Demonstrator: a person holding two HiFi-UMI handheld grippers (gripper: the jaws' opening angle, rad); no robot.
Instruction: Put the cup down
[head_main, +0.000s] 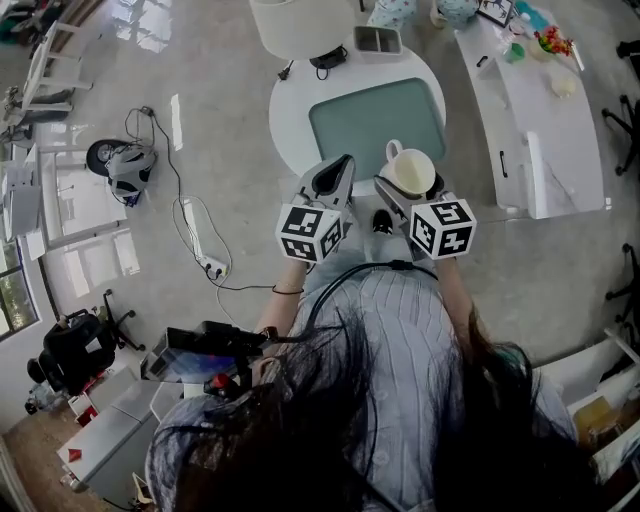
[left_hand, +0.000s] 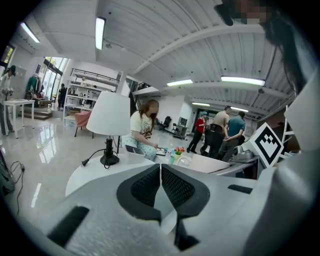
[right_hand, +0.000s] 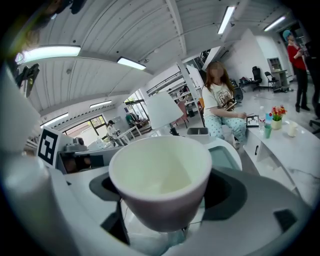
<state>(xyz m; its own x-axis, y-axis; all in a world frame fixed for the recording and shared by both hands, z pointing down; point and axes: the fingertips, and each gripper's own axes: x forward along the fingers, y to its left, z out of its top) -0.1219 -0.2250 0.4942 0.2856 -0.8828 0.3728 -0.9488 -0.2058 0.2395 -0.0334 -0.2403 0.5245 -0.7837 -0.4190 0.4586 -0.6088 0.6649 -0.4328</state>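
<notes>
A white cup (head_main: 410, 172) with a handle is held upright in my right gripper (head_main: 400, 190), above the near edge of a round white table (head_main: 290, 125) with a grey-green mat (head_main: 375, 118). In the right gripper view the empty cup (right_hand: 161, 180) fills the space between the jaws, which are shut on its sides. My left gripper (head_main: 335, 180) hovers just left of the cup, over the table's near edge. In the left gripper view its black pads (left_hand: 145, 187) meet at the tips with nothing between them.
A white lamp (head_main: 305, 25) and a small grey box (head_main: 377, 40) stand at the table's far side. A long white counter (head_main: 545, 110) with small items runs along the right. Cables and a power strip (head_main: 212, 266) lie on the floor at left. Several people stand or sit beyond.
</notes>
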